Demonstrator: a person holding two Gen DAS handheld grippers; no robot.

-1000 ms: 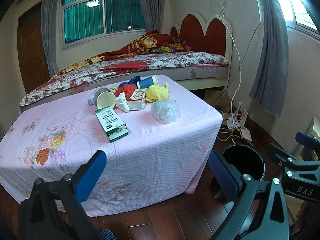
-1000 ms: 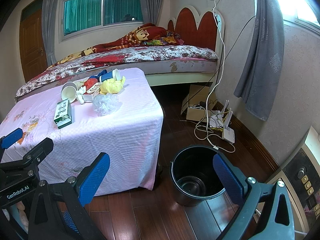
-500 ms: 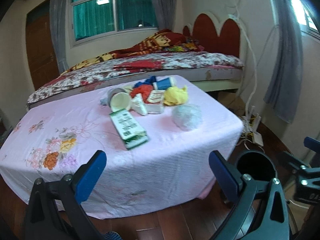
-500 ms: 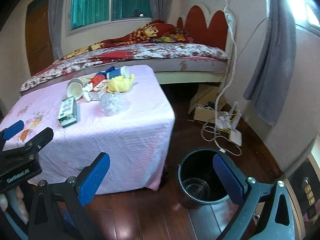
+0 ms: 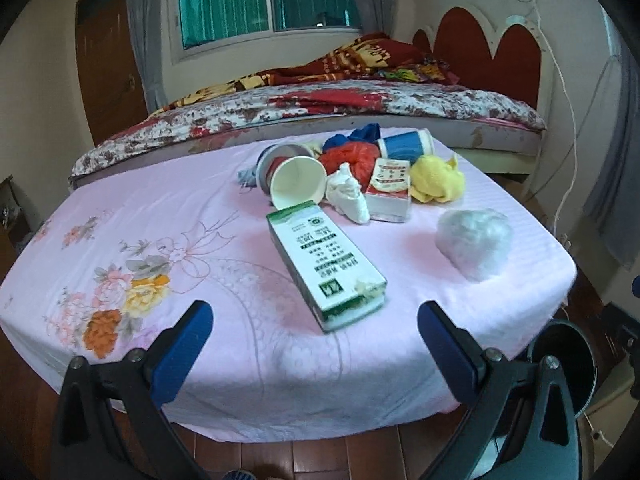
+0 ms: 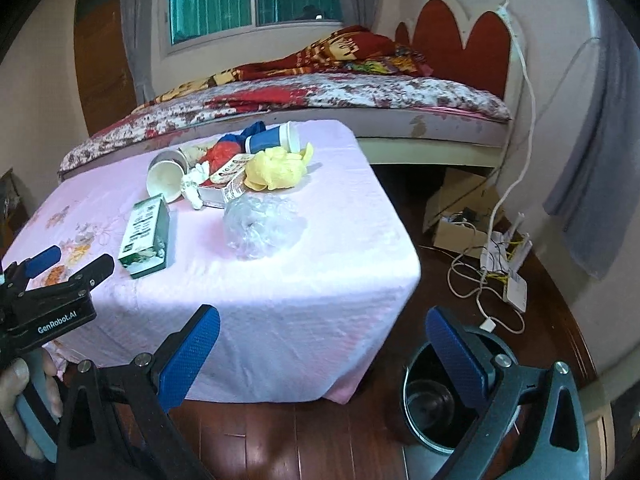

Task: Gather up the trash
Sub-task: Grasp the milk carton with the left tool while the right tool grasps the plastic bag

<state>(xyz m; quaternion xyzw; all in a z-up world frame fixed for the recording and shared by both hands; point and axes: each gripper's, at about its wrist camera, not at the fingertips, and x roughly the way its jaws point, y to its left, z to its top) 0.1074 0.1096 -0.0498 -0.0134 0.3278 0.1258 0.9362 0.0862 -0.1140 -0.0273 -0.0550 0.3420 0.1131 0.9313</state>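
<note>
Here, both tools wide, empty; bucket [image 6: 436,396] interior, perhaps bare, only right view.

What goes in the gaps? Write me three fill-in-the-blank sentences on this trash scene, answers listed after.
1. The green-and-white carton lies flat on the ____ tablecloth.
2. The black bin stands on the ____, beside the table.
3. Both the left gripper and the right gripper hold ____.
4. The crumpled clear plastic bag sits nearest the table's ____ corner, the one by the bin.

Missing words: pink; floor; nothing; right
</note>
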